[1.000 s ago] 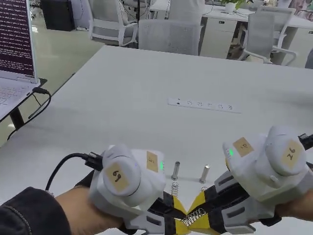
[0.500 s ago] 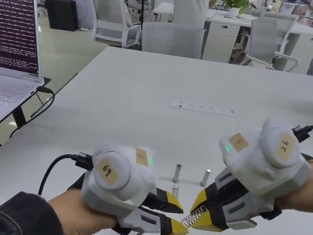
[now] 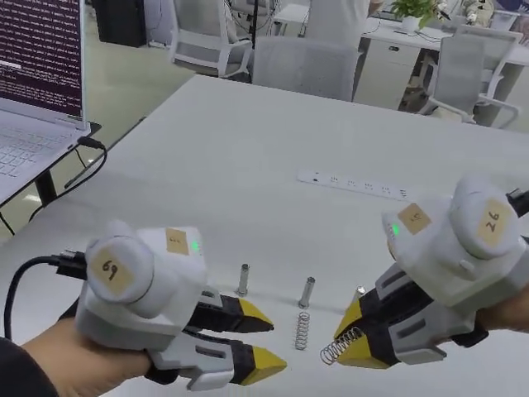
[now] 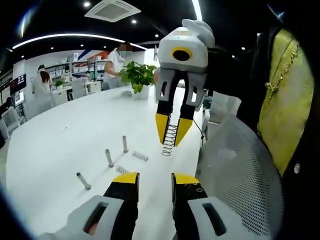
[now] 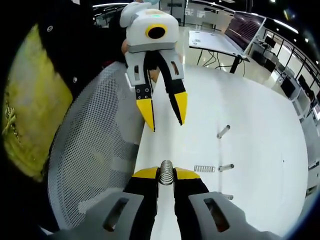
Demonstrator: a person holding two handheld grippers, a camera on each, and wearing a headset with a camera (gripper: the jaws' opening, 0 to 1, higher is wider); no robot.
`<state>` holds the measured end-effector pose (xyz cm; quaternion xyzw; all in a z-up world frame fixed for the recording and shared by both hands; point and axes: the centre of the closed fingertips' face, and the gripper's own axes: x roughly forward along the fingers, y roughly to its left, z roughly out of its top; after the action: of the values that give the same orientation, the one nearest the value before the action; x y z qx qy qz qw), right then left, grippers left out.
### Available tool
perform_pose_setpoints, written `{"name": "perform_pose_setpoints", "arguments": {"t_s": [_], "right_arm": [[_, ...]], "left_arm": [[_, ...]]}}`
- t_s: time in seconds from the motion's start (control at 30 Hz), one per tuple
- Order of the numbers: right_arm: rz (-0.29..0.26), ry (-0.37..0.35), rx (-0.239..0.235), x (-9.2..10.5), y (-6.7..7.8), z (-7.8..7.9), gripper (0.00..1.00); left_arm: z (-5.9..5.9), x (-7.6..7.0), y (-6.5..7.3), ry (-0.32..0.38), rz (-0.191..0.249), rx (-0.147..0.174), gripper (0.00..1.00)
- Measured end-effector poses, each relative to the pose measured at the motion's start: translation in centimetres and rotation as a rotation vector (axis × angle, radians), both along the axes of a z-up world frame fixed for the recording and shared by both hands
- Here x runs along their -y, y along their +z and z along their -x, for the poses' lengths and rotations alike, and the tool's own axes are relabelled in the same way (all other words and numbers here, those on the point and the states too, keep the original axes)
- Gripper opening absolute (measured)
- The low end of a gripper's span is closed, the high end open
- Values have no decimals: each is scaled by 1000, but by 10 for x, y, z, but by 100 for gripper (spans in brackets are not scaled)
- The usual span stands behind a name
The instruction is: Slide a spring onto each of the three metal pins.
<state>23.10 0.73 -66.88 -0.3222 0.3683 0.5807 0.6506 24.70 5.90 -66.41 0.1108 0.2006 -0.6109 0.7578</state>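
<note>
1. Yellow tips mark both tools. The left gripper (image 3: 278, 343) sits low at the near edge of the white table (image 3: 248, 165), its jaws spread apart with nothing between them.
2. From the right gripper view, the left gripper's two prongs also show a wide gap.
3. Opposite it, the right gripper (image 3: 345, 343) is clamped on a spring (image 3: 331, 351), which pokes out past the tips and slants down toward the tabletop.
4. Seen from the right gripper's own camera, the spring's round coil end is pinched between the two yellow pads (image 5: 147, 173).
5. Three stand on the table between and just beyond the grippers: the left pin (image 3: 243, 279), the middle pin (image 3: 307, 292) and the right pin (image 3: 359, 291), the last tucked close against the right gripper's upper jaw.
6. Each pin looks like bare metal along the length I can see.
7. A loose spring (image 3: 302, 329) lies flat on the table just in front of the middle pin, in the gap between the two grippers.
8. The left gripper view shows a second loose spring (image 4: 140, 156) lying near the pin farthest from that gripper.
9. Farther back on the table is a white power strip (image 3: 351, 184).
10. An open laptop (image 3: 37, 83) sits on a stand off the left side.
11. Grey office chairs (image 3: 302, 66) line the table's far edge.
</note>
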Motion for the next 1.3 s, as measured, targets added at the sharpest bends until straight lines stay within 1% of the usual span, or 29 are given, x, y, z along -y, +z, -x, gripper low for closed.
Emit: {"name": "perform_pose_setpoints", "arguments": {"t_s": [0.03,0.07,0.1,0.17,0.3,0.4,0.47,0.6,0.63,0.77,0.9,1.03,1.13,1.2,1.3], "right_arm": [[3,2,2,1,1,-1,8],[7,3,5,1,2,-3,8],[10,4,8,2,3,-5,8],[17,7,15,3,6,-9,8],[28,8,29,6,11,-19,8],[39,6,42,9,15,-28,8],[41,6,47,10,18,-32,8],[58,7,67,12,25,-46,8],[59,7,68,12,26,-48,8],[83,3,91,18,31,-65,8],[89,-11,106,23,39,-78,8],[121,-22,121,33,40,-89,8],[145,-28,124,39,39,-94,8],[169,-35,123,47,35,-98,8],[178,-49,110,53,30,-102,8]], "left_arm": [[0,-2,1,3,1,-6,21],[0,-4,3,10,5,-2,21],[-2,-7,7,29,18,11,21],[-3,-10,9,46,24,6,22],[-5,-17,15,88,47,10,25],[-5,-20,18,106,59,14,26],[-6,-21,19,119,65,14,28],[-4,-24,20,145,81,10,30],[-4,-24,19,147,81,10,31],[-4,-25,18,159,87,7,32],[-5,-25,20,171,99,4,33],[-3,-23,19,175,106,-3,34],[-3,-24,17,178,104,-5,35],[-4,-24,16,180,104,-8,35],[-5,-24,15,184,103,-10,36]]}}
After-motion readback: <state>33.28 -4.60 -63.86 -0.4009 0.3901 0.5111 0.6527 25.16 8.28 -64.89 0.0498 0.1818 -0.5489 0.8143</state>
